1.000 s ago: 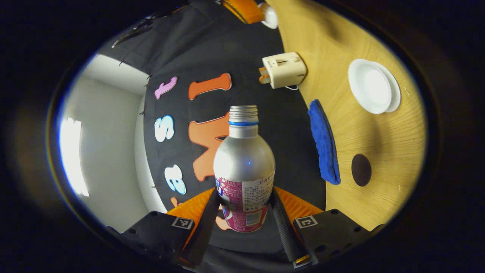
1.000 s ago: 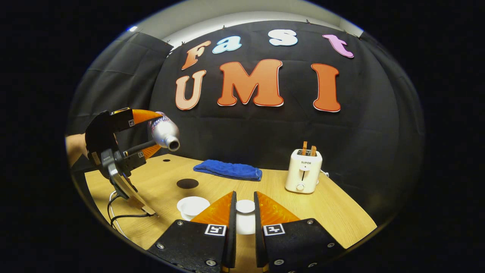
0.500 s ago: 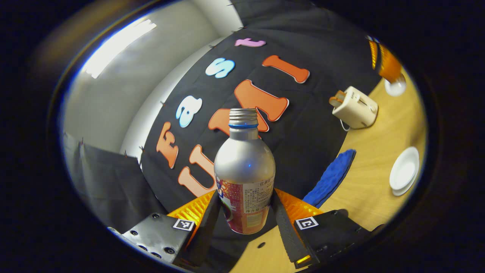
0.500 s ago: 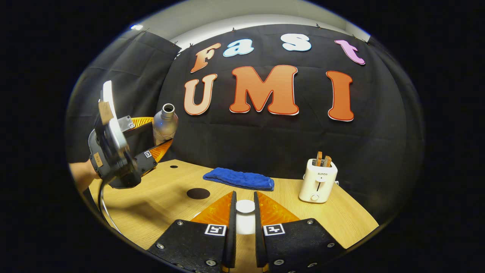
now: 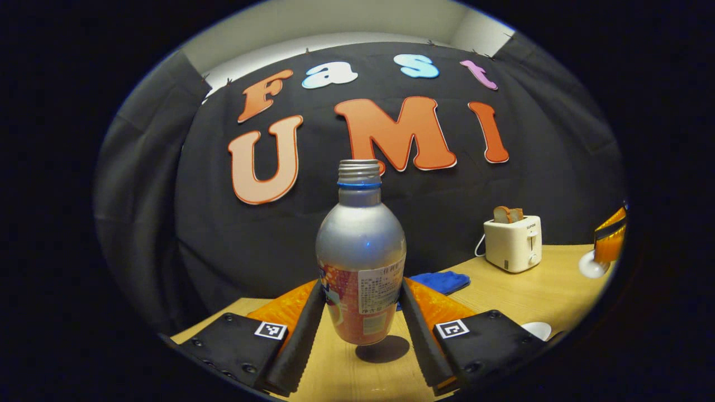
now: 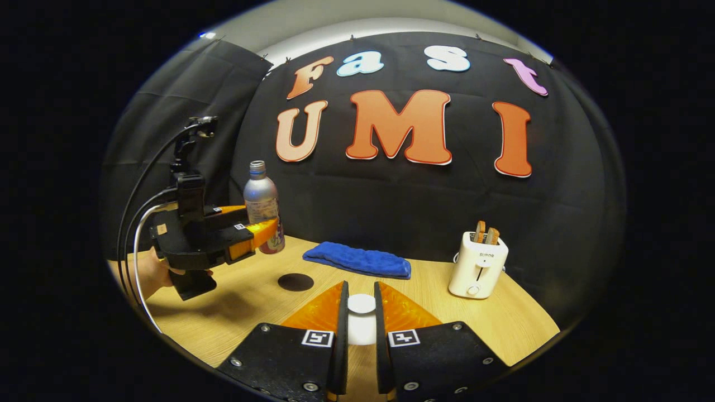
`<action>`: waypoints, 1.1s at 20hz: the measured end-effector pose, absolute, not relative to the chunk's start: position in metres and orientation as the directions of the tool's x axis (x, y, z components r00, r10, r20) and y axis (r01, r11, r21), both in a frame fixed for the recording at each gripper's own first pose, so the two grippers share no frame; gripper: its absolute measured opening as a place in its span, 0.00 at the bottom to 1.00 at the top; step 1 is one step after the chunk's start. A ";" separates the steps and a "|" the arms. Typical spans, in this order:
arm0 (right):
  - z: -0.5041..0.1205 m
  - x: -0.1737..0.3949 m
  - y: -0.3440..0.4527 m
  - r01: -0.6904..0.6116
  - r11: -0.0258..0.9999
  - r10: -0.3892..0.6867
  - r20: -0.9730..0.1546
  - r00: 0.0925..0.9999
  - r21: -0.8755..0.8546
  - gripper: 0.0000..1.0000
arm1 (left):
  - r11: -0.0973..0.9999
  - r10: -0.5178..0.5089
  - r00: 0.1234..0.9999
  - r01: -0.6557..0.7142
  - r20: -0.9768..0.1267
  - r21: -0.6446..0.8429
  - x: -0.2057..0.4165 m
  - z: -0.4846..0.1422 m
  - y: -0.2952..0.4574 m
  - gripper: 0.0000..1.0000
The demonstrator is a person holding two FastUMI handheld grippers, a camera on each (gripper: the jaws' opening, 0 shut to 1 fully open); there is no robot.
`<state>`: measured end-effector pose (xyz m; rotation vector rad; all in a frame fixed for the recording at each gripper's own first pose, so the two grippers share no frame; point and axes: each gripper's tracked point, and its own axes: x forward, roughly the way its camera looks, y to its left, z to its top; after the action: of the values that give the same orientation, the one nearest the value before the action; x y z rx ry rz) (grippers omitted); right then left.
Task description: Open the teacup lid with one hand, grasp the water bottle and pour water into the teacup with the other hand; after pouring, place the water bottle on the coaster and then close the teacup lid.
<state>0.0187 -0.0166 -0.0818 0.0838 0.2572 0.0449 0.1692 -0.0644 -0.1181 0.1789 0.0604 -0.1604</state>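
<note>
The left gripper (image 5: 357, 318) grasps the water bottle (image 5: 360, 262), both fingers pressed on the labelled lower part. The bottle stands upright, uncapped, its threaded neck at twelve o'clock of the fingers, and it hangs above the wooden table (image 5: 536, 290), with its shadow under it. In the right gripper view the same bottle (image 6: 262, 206) sits at about ten o'clock, held by the left gripper (image 6: 262, 229) with a hand (image 6: 151, 273) behind it, up and back-left of the dark round coaster (image 6: 295, 282).

The right gripper (image 6: 361, 321) is clenched on the white teacup lid (image 6: 361, 304), its fingers tight against the lid's sides, lifted off the table. In the left gripper view the lid (image 5: 591, 269) appears at three o'clock, at the tip of the right gripper (image 5: 609, 245).

A white teacup (image 5: 535, 329) peeks out at about four o'clock in the left gripper view. A blue cloth (image 6: 357, 259) lies along the back of the table at twelve o'clock of the right gripper, and a white toaster (image 6: 477, 267) with bread in its slots stands at two o'clock.
</note>
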 end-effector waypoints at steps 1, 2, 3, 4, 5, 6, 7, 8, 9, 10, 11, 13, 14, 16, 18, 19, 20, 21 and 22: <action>-0.084 0.020 -0.016 -0.036 0.996 0.057 -0.257 0.965 0.086 0.21 | 0.977 -0.160 0.982 0.172 -0.099 0.129 0.177 -0.123 -0.066 0.77; -0.087 0.021 -0.016 -0.038 0.996 0.058 -0.262 0.963 0.084 0.21 | 0.981 -0.158 0.980 0.169 -0.118 0.093 0.184 -0.131 -0.066 0.86; -0.088 0.024 -0.015 -0.036 0.996 0.058 -0.265 0.962 0.085 0.22 | 0.985 -0.153 0.979 0.162 -0.136 0.065 0.191 -0.137 -0.063 0.82; -0.091 0.025 -0.014 -0.039 0.995 0.062 -0.270 0.961 0.087 0.22 | 0.987 -0.150 0.977 0.157 -0.152 0.038 0.195 -0.147 -0.058 0.78; -0.094 0.028 -0.013 -0.040 0.995 0.063 -0.274 0.960 0.091 0.21 | 0.988 -0.149 0.975 0.153 -0.166 0.011 0.198 -0.153 -0.055 0.78; -0.096 0.030 -0.011 -0.044 0.995 0.068 -0.279 0.958 0.093 0.21 | 0.988 -0.151 0.972 0.151 -0.182 -0.013 0.203 -0.159 -0.054 0.82; -0.099 0.032 -0.011 -0.044 0.995 0.069 -0.282 0.957 0.094 0.21 | 0.988 -0.154 0.968 0.151 -0.199 -0.032 0.208 -0.167 -0.053 0.78; -0.102 0.034 -0.010 -0.046 0.994 0.072 -0.288 0.955 0.095 0.21 | 0.988 -0.154 0.963 0.147 -0.221 -0.047 0.214 -0.175 -0.053 0.82; -0.104 0.036 -0.009 -0.049 0.994 0.076 -0.293 0.953 0.097 0.21 | 0.987 -0.158 0.957 0.147 -0.244 -0.064 0.217 -0.184 -0.053 0.82; -0.108 0.038 -0.009 -0.049 0.994 0.077 -0.300 0.951 0.100 0.21 | 0.986 -0.161 0.950 0.145 -0.268 -0.078 0.222 -0.193 -0.054 0.82; -0.112 0.038 -0.006 -0.055 0.993 0.084 -0.309 0.947 0.103 0.22 | 0.985 -0.166 0.944 0.145 -0.286 -0.091 0.226 -0.200 -0.055 0.82; -0.118 0.042 -0.004 -0.062 0.992 0.094 -0.319 0.943 0.109 0.22 | 0.985 -0.166 0.935 0.143 -0.312 -0.095 0.230 -0.211 -0.057 0.79; -0.120 0.044 -0.002 -0.067 0.991 0.100 -0.323 0.941 0.113 0.22 | 0.985 -0.169 0.931 0.146 -0.323 -0.094 0.233 -0.216 -0.059 0.82; -0.123 0.046 0.002 -0.077 0.990 0.112 -0.327 0.938 0.117 0.22 | 0.983 -0.180 0.920 0.159 -0.348 -0.090 0.237 -0.228 -0.062 0.82; -0.127 0.047 0.007 -0.090 0.988 0.126 -0.334 0.934 0.122 0.22 | 0.984 -0.178 0.909 0.160 -0.376 -0.079 0.238 -0.237 -0.062 0.83; -0.131 0.047 0.009 -0.094 0.988 0.131 -0.340 0.931 0.124 0.21 | 0.984 -0.180 0.910 0.162 -0.374 -0.078 0.238 -0.236 -0.064 0.83; -0.134 0.047 0.012 -0.101 0.987 0.140 -0.347 0.927 0.126 0.22 | 0.983 -0.182 0.910 0.166 -0.372 -0.075 0.240 -0.237 -0.065 0.85; -0.137 0.048 0.014 -0.100 0.987 0.139 -0.357 0.924 0.125 0.22 | 0.982 -0.191 0.904 0.180 -0.382 -0.066 0.241 -0.240 -0.068 0.85; -0.140 0.049 0.016 -0.103 0.987 0.142 -0.362 0.921 0.124 0.21 | 0.980 -0.199 0.895 0.191 -0.399 -0.060 0.239 -0.245 -0.070 0.86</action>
<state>0.0493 0.0165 -0.1399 0.1032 0.3793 0.1259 0.2387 -0.0702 -0.2446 -0.0191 0.4159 -0.2021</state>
